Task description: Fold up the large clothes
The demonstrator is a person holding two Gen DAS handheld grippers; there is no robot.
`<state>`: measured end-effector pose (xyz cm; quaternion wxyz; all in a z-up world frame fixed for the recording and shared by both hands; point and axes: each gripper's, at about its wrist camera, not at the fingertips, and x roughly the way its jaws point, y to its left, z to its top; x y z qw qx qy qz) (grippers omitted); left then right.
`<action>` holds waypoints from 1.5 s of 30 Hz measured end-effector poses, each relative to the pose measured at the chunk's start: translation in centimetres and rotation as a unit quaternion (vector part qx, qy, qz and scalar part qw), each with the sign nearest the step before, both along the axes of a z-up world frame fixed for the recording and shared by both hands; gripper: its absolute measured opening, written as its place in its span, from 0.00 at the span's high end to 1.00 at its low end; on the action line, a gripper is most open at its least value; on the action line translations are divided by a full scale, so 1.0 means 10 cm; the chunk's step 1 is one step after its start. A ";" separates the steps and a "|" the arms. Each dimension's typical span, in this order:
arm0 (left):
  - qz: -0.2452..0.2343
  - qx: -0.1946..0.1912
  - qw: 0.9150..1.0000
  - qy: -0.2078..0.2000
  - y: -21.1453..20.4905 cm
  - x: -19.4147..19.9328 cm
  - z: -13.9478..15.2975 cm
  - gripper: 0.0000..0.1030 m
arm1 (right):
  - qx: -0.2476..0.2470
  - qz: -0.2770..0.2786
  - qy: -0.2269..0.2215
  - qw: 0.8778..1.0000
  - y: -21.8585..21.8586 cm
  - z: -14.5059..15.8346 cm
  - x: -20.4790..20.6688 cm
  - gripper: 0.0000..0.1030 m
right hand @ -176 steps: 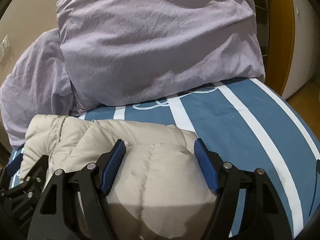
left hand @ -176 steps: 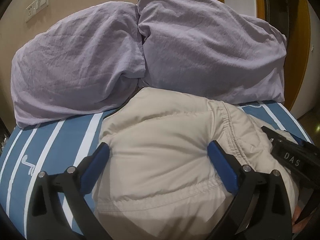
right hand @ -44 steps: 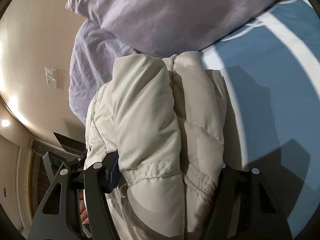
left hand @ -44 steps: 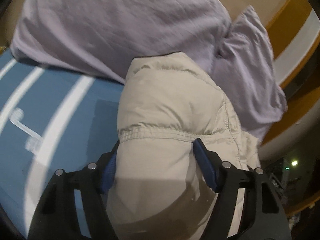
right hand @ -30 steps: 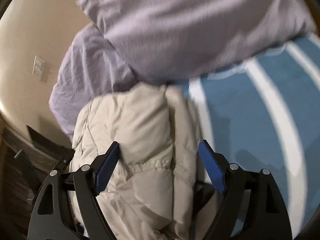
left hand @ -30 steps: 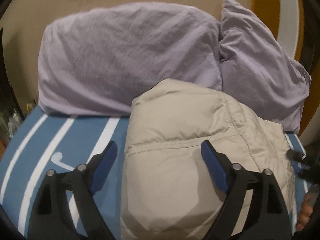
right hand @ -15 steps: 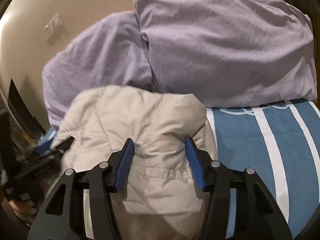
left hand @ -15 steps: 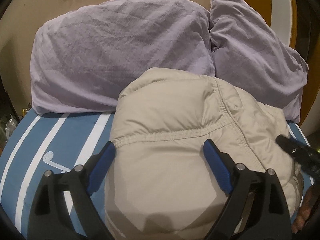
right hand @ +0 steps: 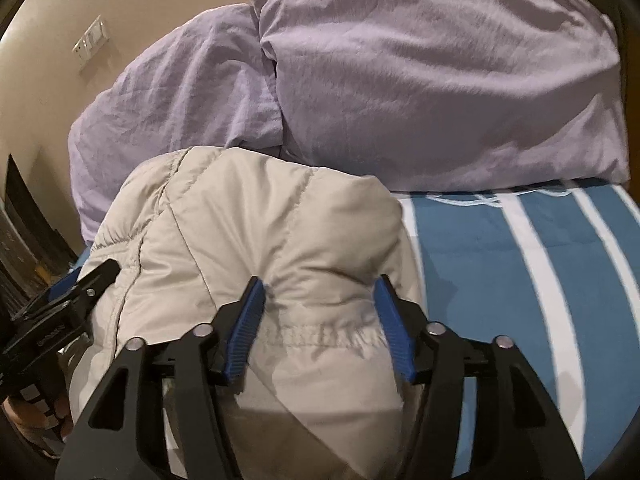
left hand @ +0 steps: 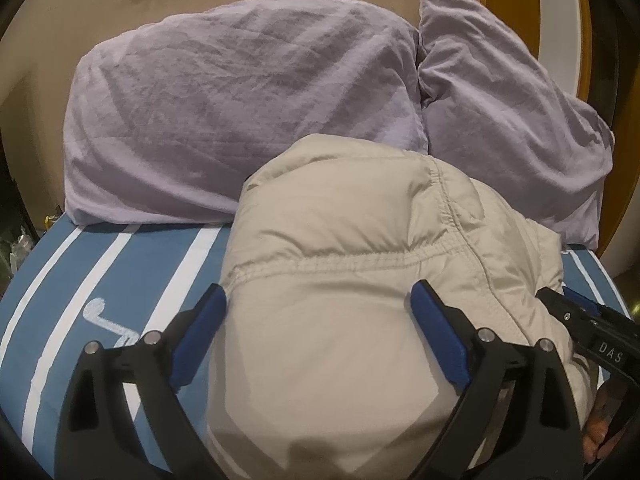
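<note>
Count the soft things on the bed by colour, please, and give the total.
Lilac: 2, pillow and pillow.
Beige: 1, jacket.
Total: 3, all on the blue striped bed.

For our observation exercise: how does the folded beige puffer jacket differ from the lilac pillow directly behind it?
The beige quilted puffer jacket shows stitched seams; the lilac cotton pillow is seamless but finely wrinkled. The jacket lies near the camera on the blue striped bedsheet; the pillow leans up behind. Both look soft and puffy.
</note>
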<state>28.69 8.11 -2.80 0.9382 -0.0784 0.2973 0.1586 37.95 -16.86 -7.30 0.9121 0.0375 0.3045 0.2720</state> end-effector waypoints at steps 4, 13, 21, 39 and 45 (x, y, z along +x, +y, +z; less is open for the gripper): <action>-0.002 0.003 1.000 -0.009 -0.05 -0.24 0.05 0.06 | -0.007 -0.010 -0.003 1.000 -0.13 0.08 -0.16 0.18; -0.024 0.000 1.000 -0.004 -0.24 -0.90 0.19 0.02 | -0.043 -0.017 0.007 0.999 -0.43 0.19 -0.75 0.01; -0.039 -0.031 0.999 0.015 -0.40 -1.45 0.12 0.02 | -0.060 0.023 0.034 0.997 -0.53 0.05 -1.32 0.01; -0.059 -0.079 0.994 0.055 -0.53 -2.00 0.10 0.02 | -0.076 0.044 0.083 0.993 -0.65 0.06 -1.77 0.01; -0.066 -0.079 0.993 0.061 -0.59 -1.99 0.10 0.02 | -0.082 0.051 0.087 0.992 -0.63 0.05 -1.80 0.01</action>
